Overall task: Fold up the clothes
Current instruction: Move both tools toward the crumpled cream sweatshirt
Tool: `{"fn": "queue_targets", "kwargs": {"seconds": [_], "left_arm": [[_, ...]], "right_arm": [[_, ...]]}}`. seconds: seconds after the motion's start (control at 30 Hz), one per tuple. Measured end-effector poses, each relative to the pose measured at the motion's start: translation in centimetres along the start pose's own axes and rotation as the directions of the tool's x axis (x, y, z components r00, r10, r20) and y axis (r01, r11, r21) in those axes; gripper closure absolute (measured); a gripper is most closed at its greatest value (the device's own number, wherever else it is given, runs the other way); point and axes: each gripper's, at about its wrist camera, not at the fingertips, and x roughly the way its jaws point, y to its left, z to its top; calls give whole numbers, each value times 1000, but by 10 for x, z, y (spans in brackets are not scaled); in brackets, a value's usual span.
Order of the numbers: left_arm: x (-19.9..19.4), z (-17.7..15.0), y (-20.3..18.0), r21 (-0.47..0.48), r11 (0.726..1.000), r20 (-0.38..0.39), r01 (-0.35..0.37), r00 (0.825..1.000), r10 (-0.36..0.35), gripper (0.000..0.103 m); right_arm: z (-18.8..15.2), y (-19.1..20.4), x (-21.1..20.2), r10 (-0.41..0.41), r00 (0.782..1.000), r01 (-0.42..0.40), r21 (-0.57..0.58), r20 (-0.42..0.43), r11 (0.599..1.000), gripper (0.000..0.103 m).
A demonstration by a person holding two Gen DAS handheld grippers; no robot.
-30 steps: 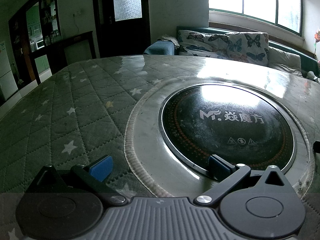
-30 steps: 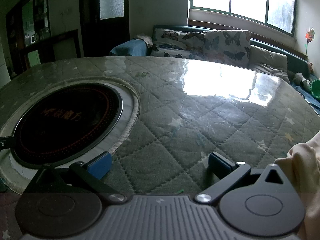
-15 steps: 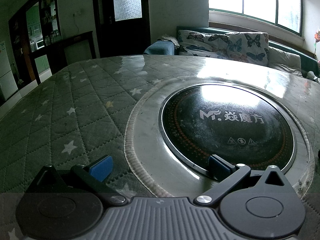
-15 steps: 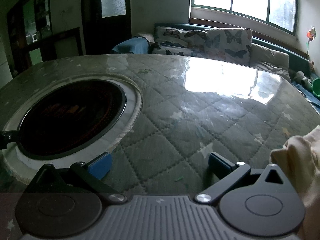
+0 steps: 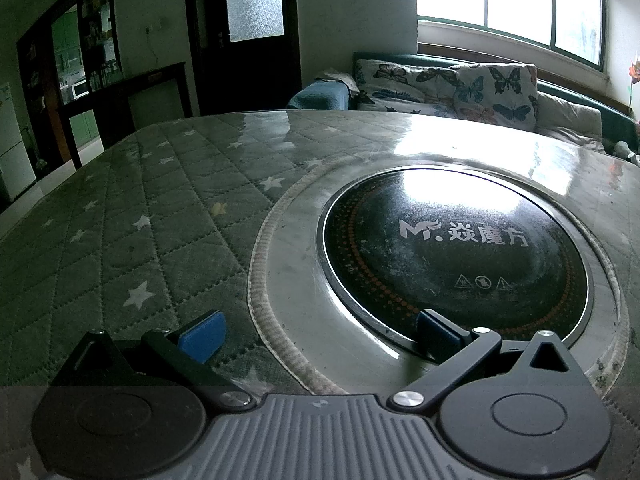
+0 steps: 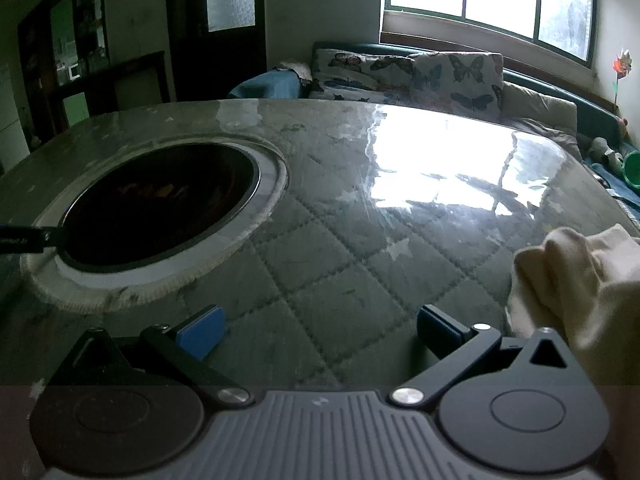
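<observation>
- The folding proper is judged not yet begun; no garment is gripped, and the step in hand appears to be the reach for the cloth.
- The only clothing in view is a cream garment [image 6: 576, 280], seen bunched at the right edge of the right wrist view; it lies on the quilted table cover [image 6: 360, 264], just beside the right finger of the right gripper [image 6: 320, 330] and outside its span.
- The right gripper is held wide apart over bare quilting; nothing is caught between the blue pads [image 6: 200, 330]; whether the outer side of the right finger brushes the cloth cannot be told, since that edge of the picture is distorted.
- The left gripper [image 5: 320, 332] is likewise spread wide and empty; it is poised over the near rim of the round inset cooktop [image 5: 460, 256], one pad above the quilted cover and the other above the metal ring; contact with the surface is not shown.
- The garment is not seen at all in the left wrist view.
- For the next move, a swing of the right gripper toward the cloth would be called for, so that an edge is brought between the pads before they are closed; the left gripper would then be needed at a second edge, so that the bunched cloth can be spread flat.
</observation>
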Motion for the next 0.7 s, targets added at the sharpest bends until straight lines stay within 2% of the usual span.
{"fn": "queue_targets", "kwargs": {"seconds": [0.33, 0.57, 0.7], "left_arm": [[-9, -5, -7, 21, 999, -2, 25, 1000, -25, 0], [-26, -17, -26, 68, 996, 0, 50, 999, -50, 0], [-32, -19, -34, 76, 993, -19, 89, 996, -88, 0]], "right_arm": [[-13, -1, -20, 4, 1000, -4, 7, -7, 1000, 0], [-23, -5, -32, -2, 1000, 2, 25, -7, 1000, 0], [-27, -7, -41, 0, 1000, 0, 31, -2, 1000, 0]]}}
